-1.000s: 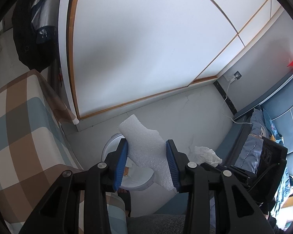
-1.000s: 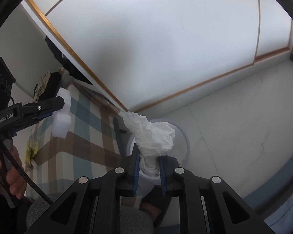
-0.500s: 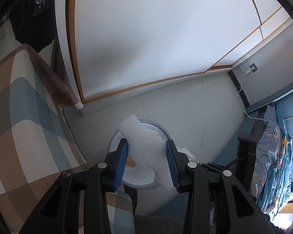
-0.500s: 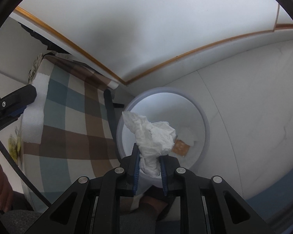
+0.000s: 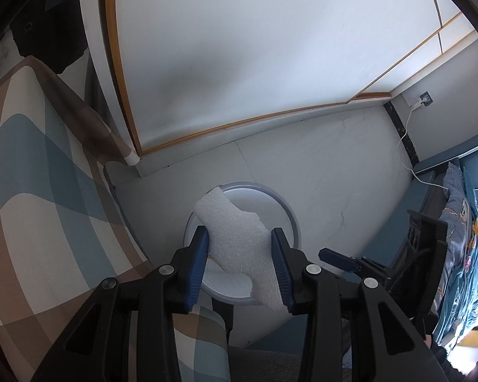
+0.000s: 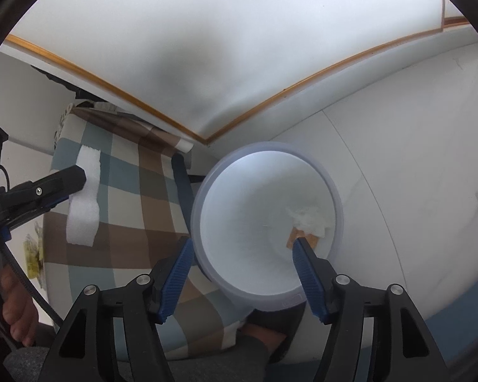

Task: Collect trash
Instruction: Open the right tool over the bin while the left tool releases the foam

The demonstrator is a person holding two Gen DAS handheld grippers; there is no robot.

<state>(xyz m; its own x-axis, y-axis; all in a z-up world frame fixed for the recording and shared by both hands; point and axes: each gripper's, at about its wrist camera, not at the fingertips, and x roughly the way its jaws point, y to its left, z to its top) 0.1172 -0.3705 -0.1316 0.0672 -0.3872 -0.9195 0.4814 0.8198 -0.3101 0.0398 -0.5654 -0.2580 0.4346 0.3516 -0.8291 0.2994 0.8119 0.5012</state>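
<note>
My left gripper [image 5: 239, 248] is shut on a white foam piece [image 5: 235, 238] and holds it above the near rim of a round white trash bin [image 5: 286, 210] on the floor. In the right wrist view the foam [image 6: 84, 203] shows at the left, over the checked cloth. My right gripper [image 6: 242, 251] is open and empty, right above the bin [image 6: 264, 152]. A crumpled white tissue [image 6: 309, 218] and an orange scrap [image 6: 294, 235] lie at the bottom of the bin.
A table with a checked cloth [image 5: 32, 191] stands left of the bin, also seen in the right wrist view [image 6: 130, 197]. A white wardrobe with wood trim [image 5: 239, 63] is behind. A blue sofa with bedding [image 5: 462, 222] is at the right. A cable [image 5: 408, 146] runs to a wall socket.
My right gripper moved over the bin, opened and let go of the tissue, which now lies in the bin. My left gripper moved with the foam over the bin.
</note>
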